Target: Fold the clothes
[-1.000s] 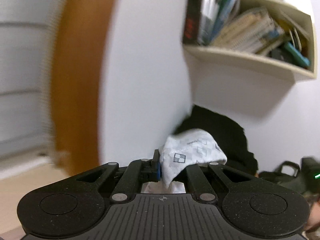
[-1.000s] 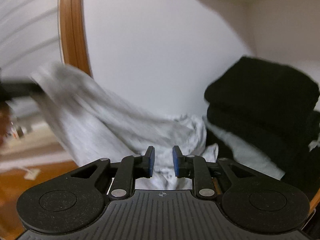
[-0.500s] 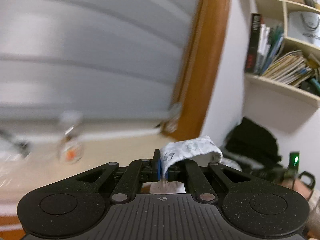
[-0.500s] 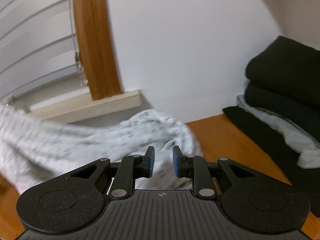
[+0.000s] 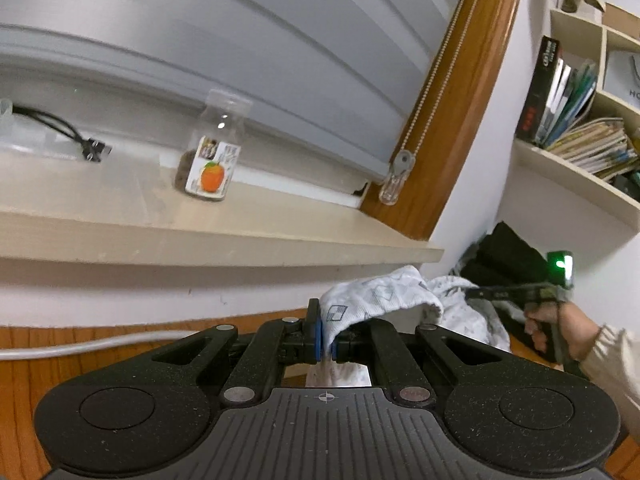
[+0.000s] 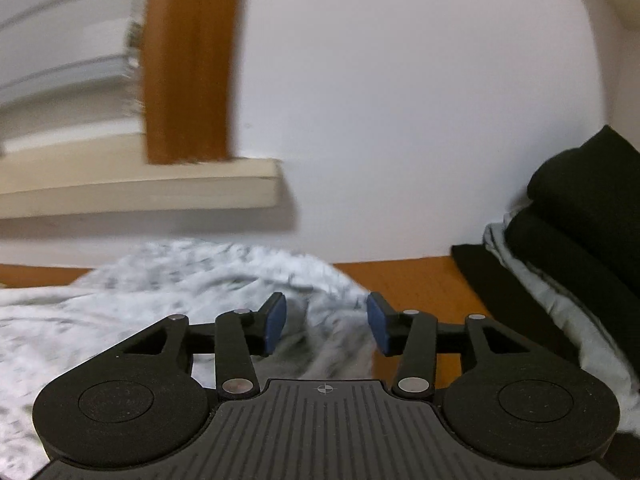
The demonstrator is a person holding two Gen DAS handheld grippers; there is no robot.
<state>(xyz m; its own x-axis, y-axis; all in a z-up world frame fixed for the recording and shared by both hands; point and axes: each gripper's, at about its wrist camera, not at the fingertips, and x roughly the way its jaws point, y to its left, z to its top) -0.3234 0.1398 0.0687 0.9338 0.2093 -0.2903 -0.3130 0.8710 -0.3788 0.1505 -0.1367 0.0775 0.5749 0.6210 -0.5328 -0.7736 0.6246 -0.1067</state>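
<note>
Looking through the left wrist camera first: the left gripper (image 5: 326, 344) is clamped tight on a fold of the white patterned garment (image 5: 384, 296), with the cloth bunched over the right finger and trailing off toward the far right side of the desk (image 5: 80, 364). Over there you can see the person's right hand (image 5: 556, 328) with the other tool, and behind it the pile of dark folded clothes (image 5: 504, 256) sits in the back right corner against the wall. A glass bottle (image 5: 212, 152) with an orange label stands on the windowsill (image 5: 240, 236) above the desk's back edge, nothing to do with the job.

Over to the right wrist camera: the right gripper (image 6: 326, 324) has just been opening its jaws, and now they stand apart with nothing pinched. The garment (image 6: 160, 288) lies rumpled on the desk under and past the fingers, spreading toward the left edge, pretty blurry. The dark stack (image 6: 576, 216), with a pale grey piece (image 6: 560, 300) tucked into it, is at the right edge.

So progress-wise, I'd say a few items are already done and stacked, and this white one is barely started: it's a loose heap, no clean edges or creases visible. Still left, by my guess: spread it flat, fold it, add it to the pile.
</note>
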